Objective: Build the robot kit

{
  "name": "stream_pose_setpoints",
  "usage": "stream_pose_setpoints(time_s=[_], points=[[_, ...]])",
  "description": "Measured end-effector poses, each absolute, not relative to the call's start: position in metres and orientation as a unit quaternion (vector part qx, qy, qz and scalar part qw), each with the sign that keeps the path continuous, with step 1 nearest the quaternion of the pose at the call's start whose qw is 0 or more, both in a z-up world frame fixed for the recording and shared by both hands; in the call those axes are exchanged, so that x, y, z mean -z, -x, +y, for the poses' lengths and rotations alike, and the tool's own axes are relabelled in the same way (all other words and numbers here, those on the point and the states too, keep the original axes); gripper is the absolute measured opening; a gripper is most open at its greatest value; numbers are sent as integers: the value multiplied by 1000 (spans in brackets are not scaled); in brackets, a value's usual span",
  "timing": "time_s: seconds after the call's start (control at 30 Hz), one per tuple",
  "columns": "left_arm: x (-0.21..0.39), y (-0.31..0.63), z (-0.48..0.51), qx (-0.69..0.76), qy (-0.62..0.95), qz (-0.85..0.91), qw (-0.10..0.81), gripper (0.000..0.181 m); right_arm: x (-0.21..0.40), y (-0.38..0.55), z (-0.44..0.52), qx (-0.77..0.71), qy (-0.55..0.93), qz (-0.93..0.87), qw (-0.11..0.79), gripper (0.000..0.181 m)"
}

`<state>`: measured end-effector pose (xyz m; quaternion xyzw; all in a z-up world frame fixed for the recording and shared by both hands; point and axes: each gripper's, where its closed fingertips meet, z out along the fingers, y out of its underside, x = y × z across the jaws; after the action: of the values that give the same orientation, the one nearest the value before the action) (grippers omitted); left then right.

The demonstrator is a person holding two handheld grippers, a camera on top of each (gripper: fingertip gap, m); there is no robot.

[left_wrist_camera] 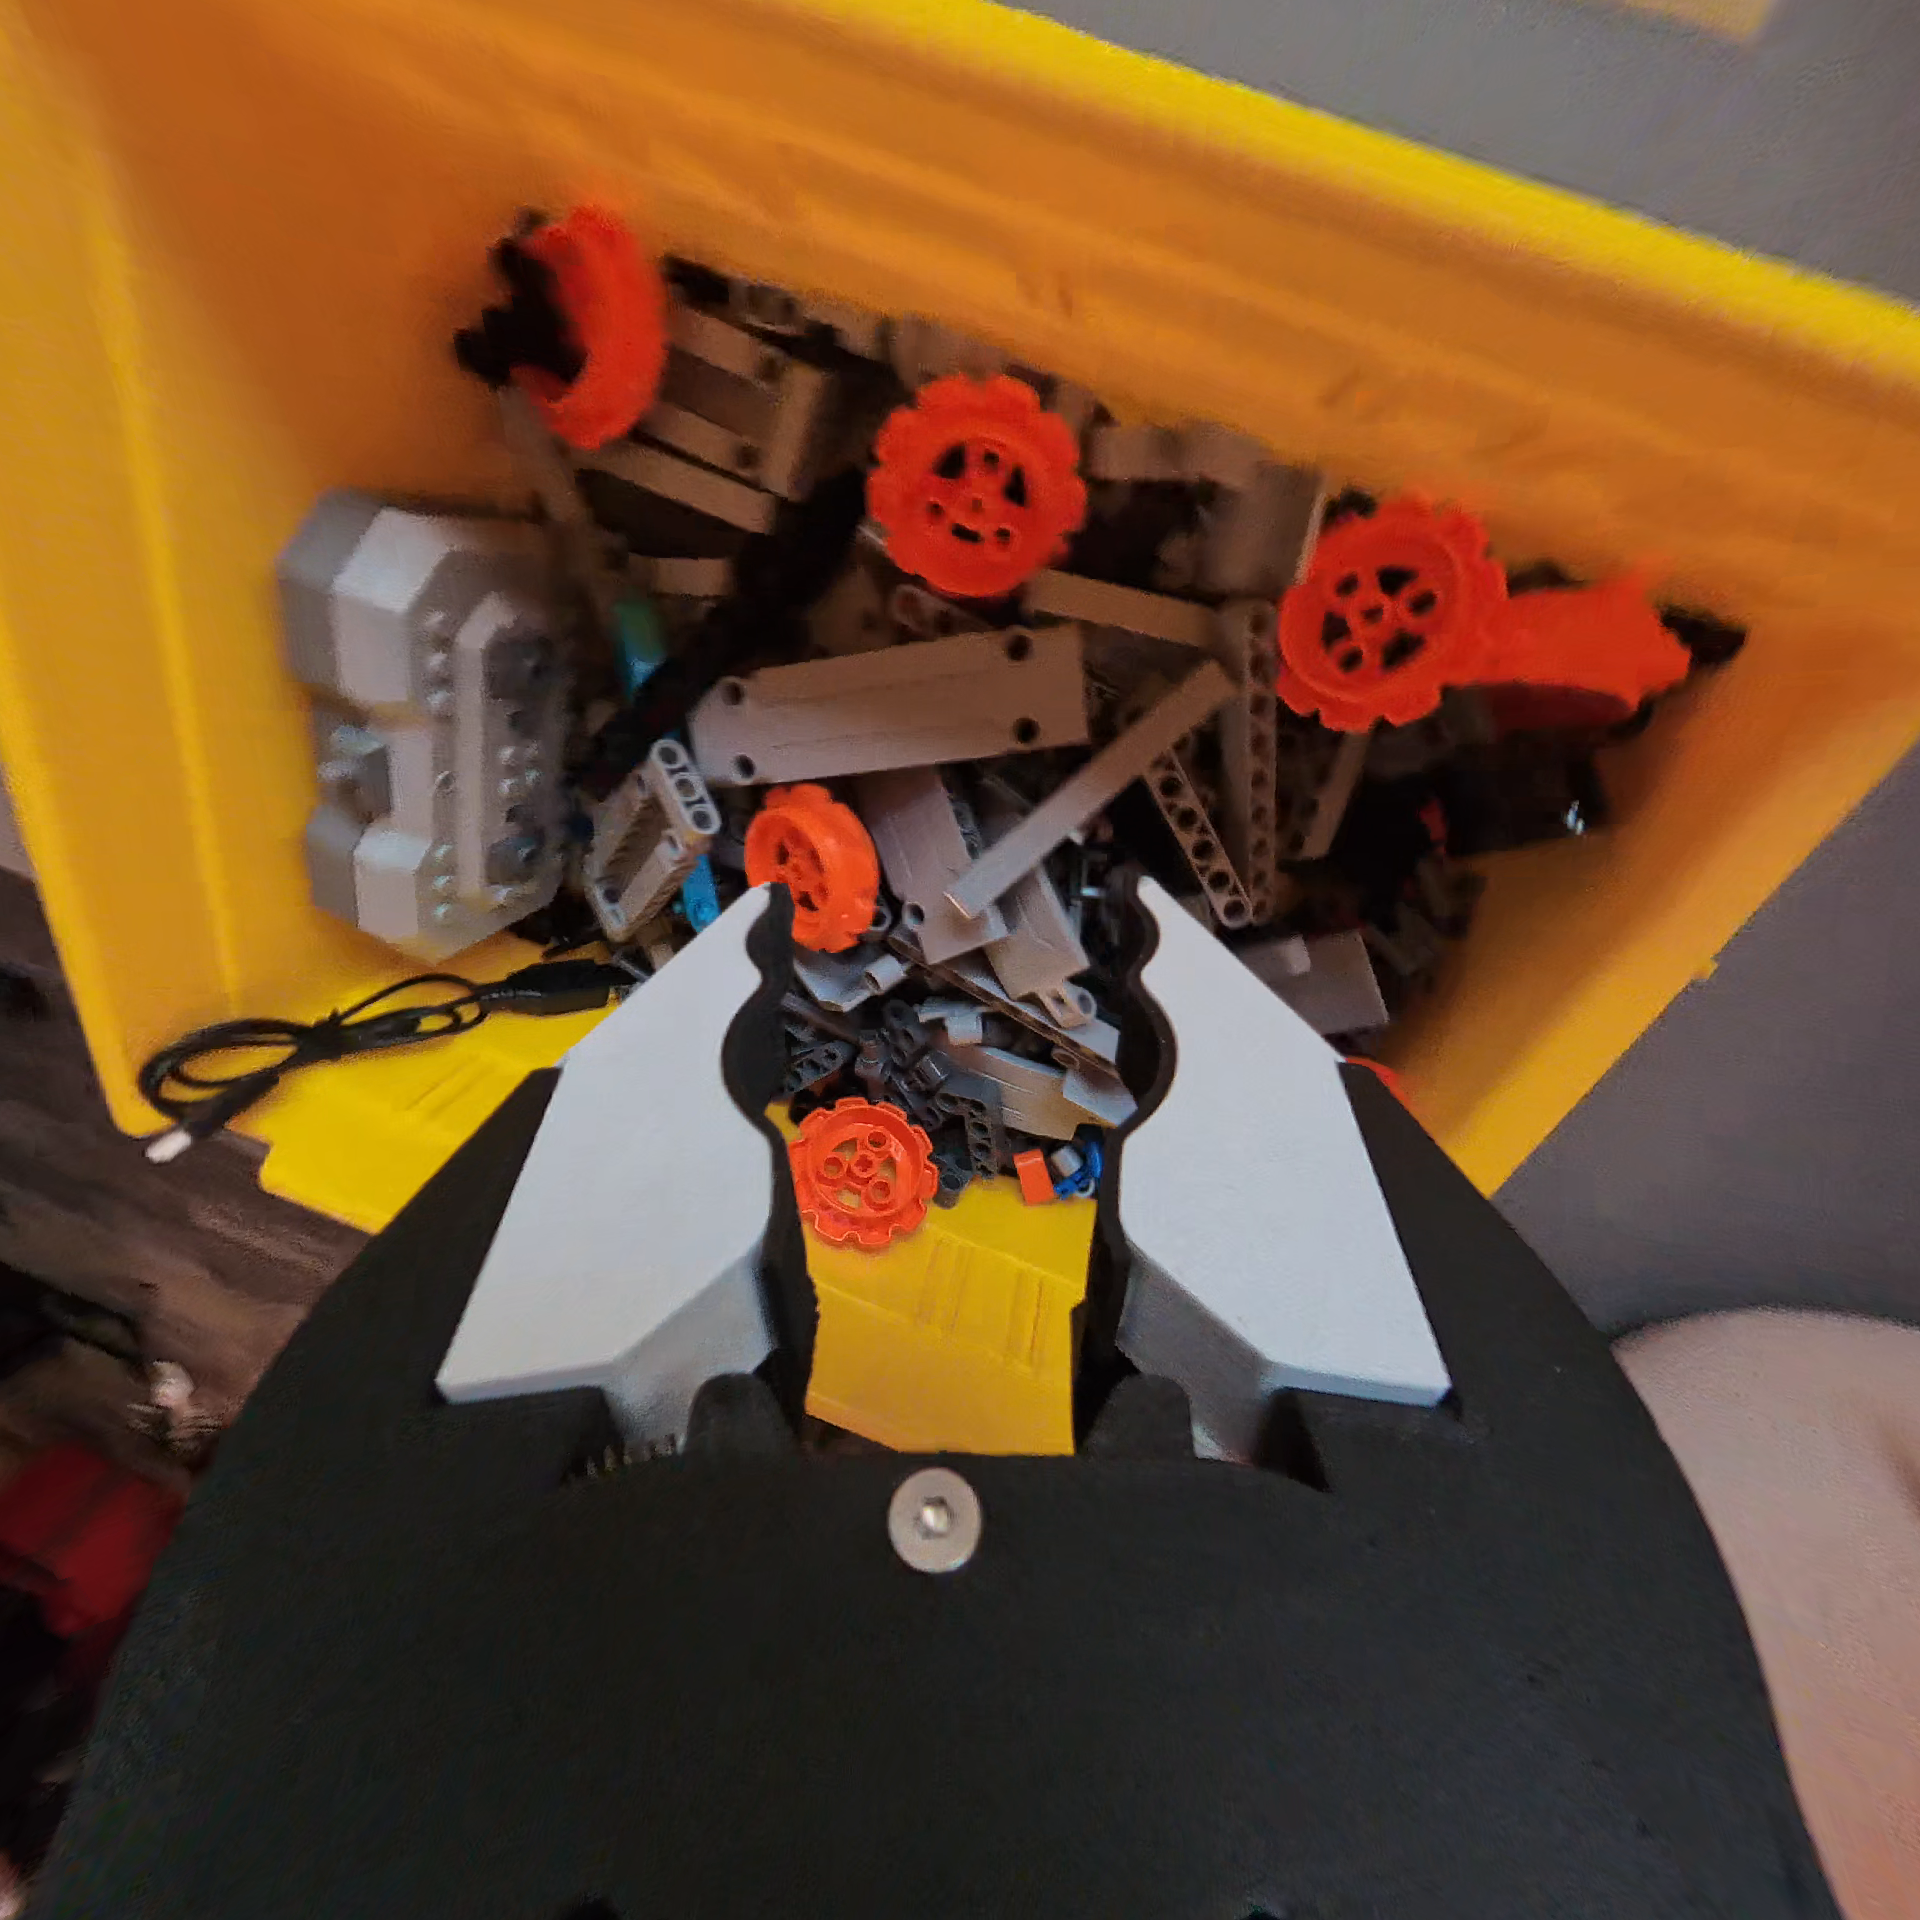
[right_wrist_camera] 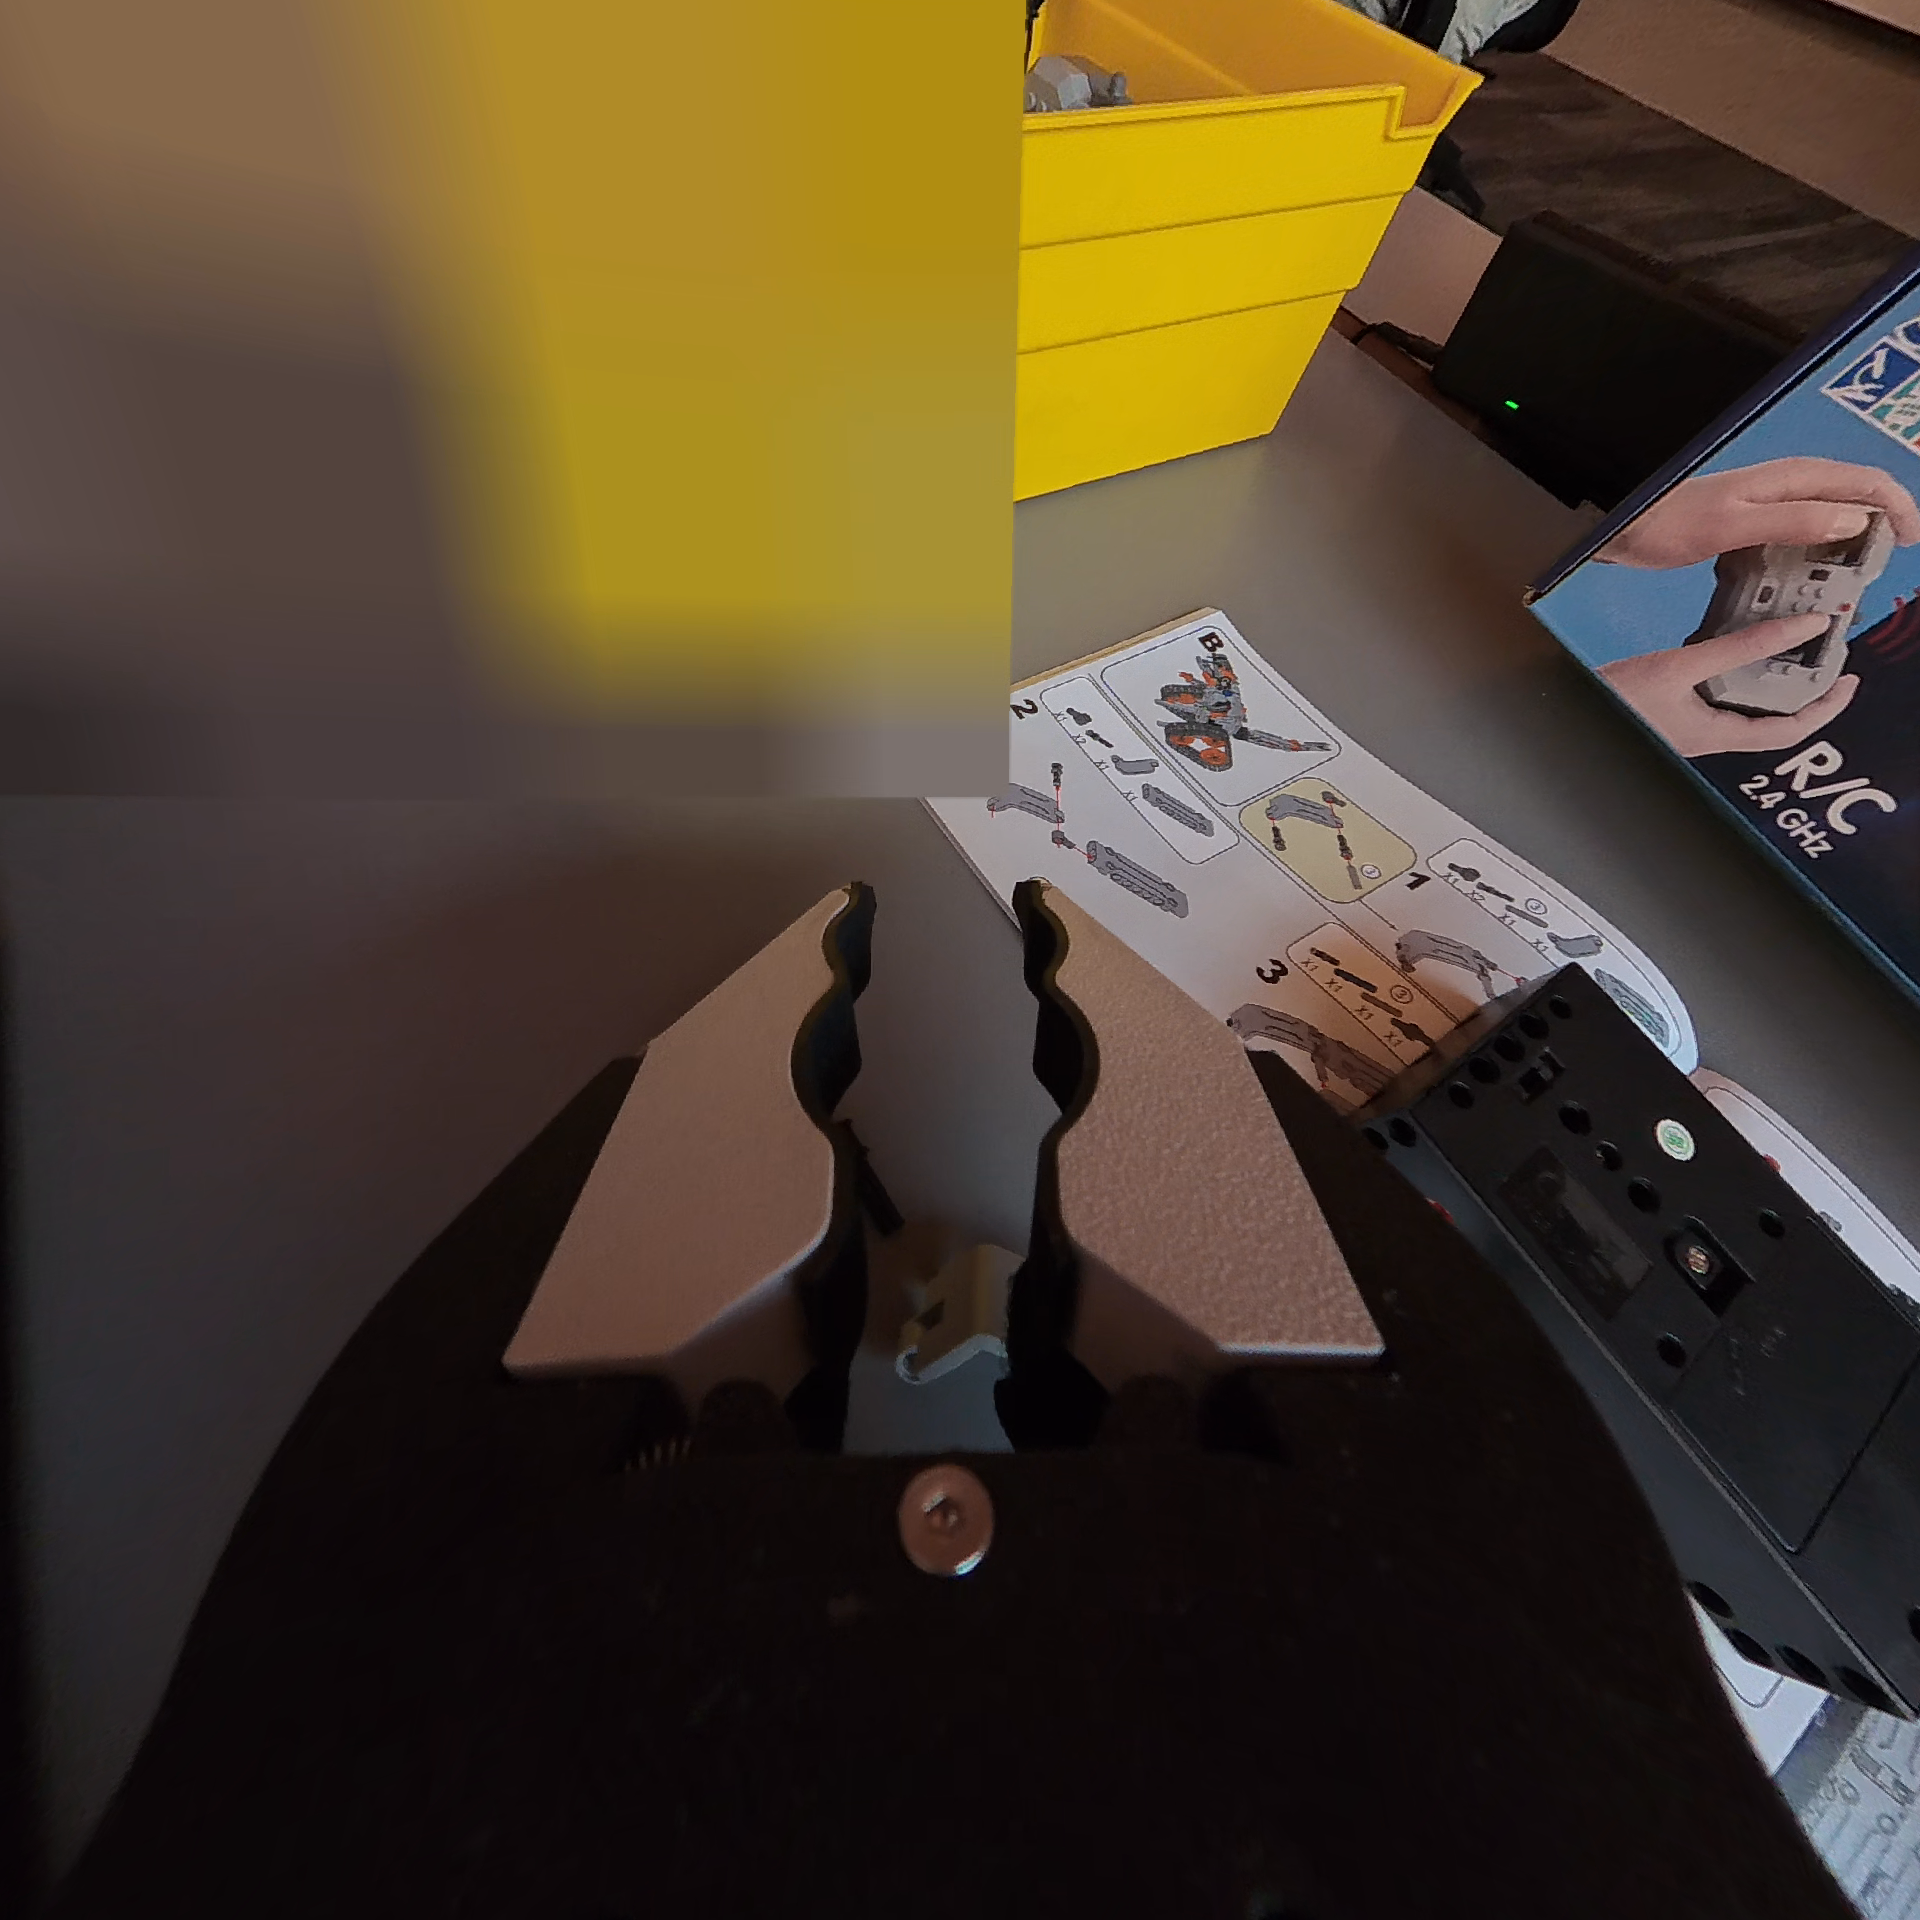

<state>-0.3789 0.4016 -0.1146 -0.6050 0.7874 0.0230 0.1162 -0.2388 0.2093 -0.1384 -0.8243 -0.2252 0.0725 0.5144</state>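
Over the tilted yellow bin (left_wrist_camera: 1039,208), the left tongs (left_wrist_camera: 951,904) gape wide and empty above a heap of grey beams and orange wheels (left_wrist_camera: 862,1169). Right tongs (right_wrist_camera: 943,899), narrowly parted, hang over the grey surface (right_wrist_camera: 312,1039); a small grey piece (right_wrist_camera: 961,1314) sits deep between them, grip uncertain.
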Motion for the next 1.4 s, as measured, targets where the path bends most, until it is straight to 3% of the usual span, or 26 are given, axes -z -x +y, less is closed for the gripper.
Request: stream_pose_setpoints(time_s=[0.07, 0.27, 0.53, 0.67, 1.4], points=[[124, 388, 398, -41, 590, 801, 93, 60, 139, 239, 209, -73, 825, -225, 514, 28], [142, 391, 408, -74, 608, 789, 59, 81, 139, 239, 209, -74, 825, -225, 514, 28], [149, 386, 417, -118, 590, 796, 66, 57, 138, 240, 208, -76, 824, -228, 514, 28], [136, 382, 440, -131, 606, 775, 121, 30, 139, 241, 208, -77, 825, -227, 512, 28], [105, 380, 483, -147, 674, 694, 206, 30, 142, 243, 208, -80, 826, -232, 506, 27]])
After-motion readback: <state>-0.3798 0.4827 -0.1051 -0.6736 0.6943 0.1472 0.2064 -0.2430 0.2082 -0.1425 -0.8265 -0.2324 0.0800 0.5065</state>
